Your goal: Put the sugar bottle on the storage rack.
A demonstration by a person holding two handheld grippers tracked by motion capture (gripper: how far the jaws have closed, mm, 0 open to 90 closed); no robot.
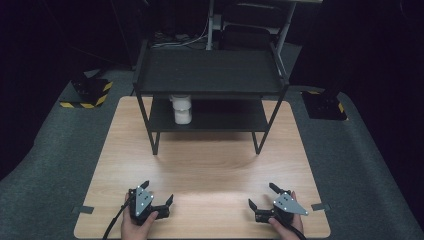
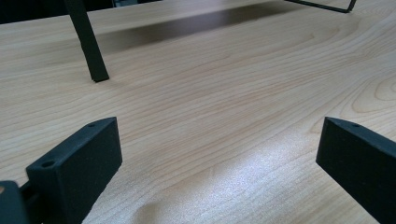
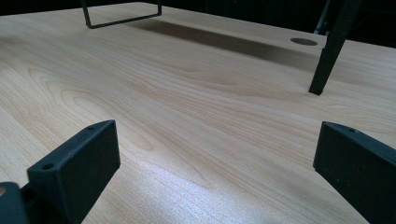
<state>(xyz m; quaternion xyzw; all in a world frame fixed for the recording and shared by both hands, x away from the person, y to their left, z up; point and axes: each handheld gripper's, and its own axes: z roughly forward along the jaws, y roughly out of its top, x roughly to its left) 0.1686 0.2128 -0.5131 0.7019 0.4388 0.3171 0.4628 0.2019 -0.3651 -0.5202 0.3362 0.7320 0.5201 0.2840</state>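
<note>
jar on lower shelf | likely rigid, slippery, light; I'd grip mid-body | left gripper, right gripper fingers spread, empty

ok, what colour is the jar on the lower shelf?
White, with a pale lid: the jar on the black rack's lower shelf, best in the high view.

We see a white-filled jar with a pale lid — upright on the rack's lower shelf, near its left end.
</note>
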